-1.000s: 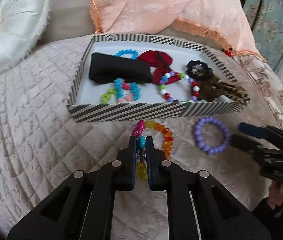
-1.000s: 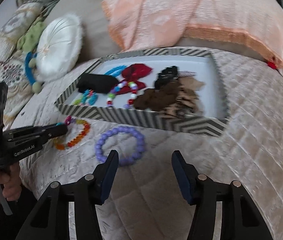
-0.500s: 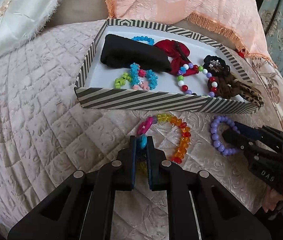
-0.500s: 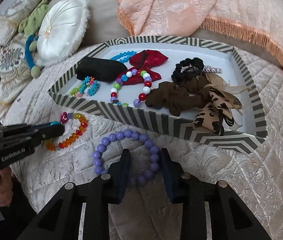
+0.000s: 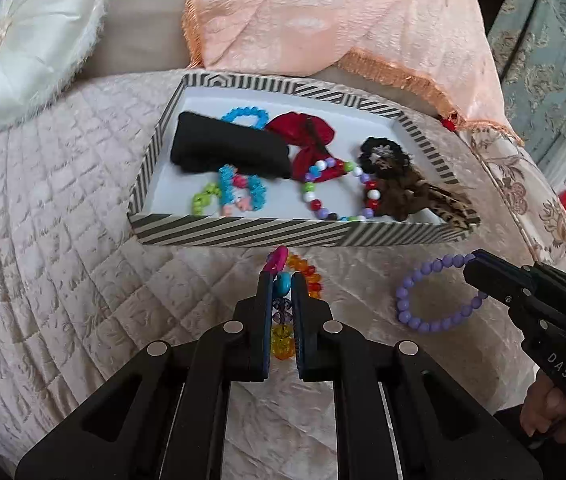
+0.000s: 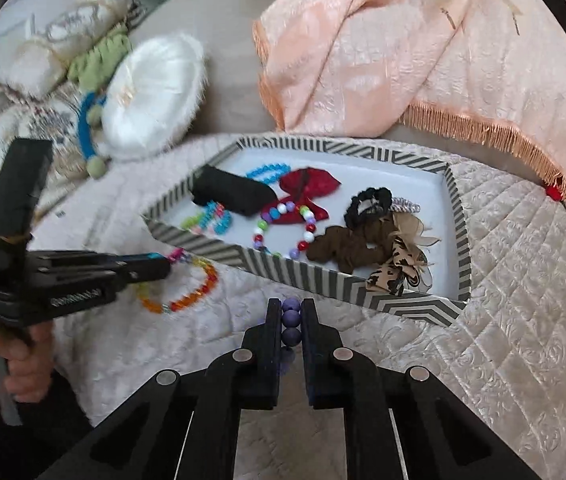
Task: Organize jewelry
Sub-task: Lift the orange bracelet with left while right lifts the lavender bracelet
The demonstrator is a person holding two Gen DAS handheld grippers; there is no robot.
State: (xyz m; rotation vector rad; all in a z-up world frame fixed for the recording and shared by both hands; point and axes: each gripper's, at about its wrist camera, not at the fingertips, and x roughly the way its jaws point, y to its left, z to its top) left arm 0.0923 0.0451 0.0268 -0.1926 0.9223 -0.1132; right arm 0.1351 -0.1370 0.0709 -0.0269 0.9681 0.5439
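Observation:
A striped tray (image 5: 243,232) (image 6: 315,276) on the quilted bed holds several bracelets, a black pouch, a red bow and hair ties. In front of it, my left gripper (image 5: 283,280) (image 6: 163,266) is shut on a rainbow bead bracelet (image 5: 303,268) (image 6: 187,298), whose loop hangs beside the fingers. My right gripper (image 6: 291,308) (image 5: 473,260) has just shut on a purple bead bracelet (image 6: 291,316) (image 5: 423,304); its pads press on the beads. In the left wrist view the purple loop hangs from the right gripper's tips, just off the quilt.
A white round cushion (image 5: 23,44) (image 6: 151,96) lies at the back left, and a peach fringed throw (image 5: 323,20) (image 6: 423,48) is draped behind the tray. A hand (image 6: 11,364) holds the left gripper's handle. Bare quilt (image 6: 523,300) lies right of the tray.
My right gripper came down over the purple bracelet, shut on its beads and lifted it slightly. The left gripper stayed shut on the rainbow bracelet and shifted only slightly.

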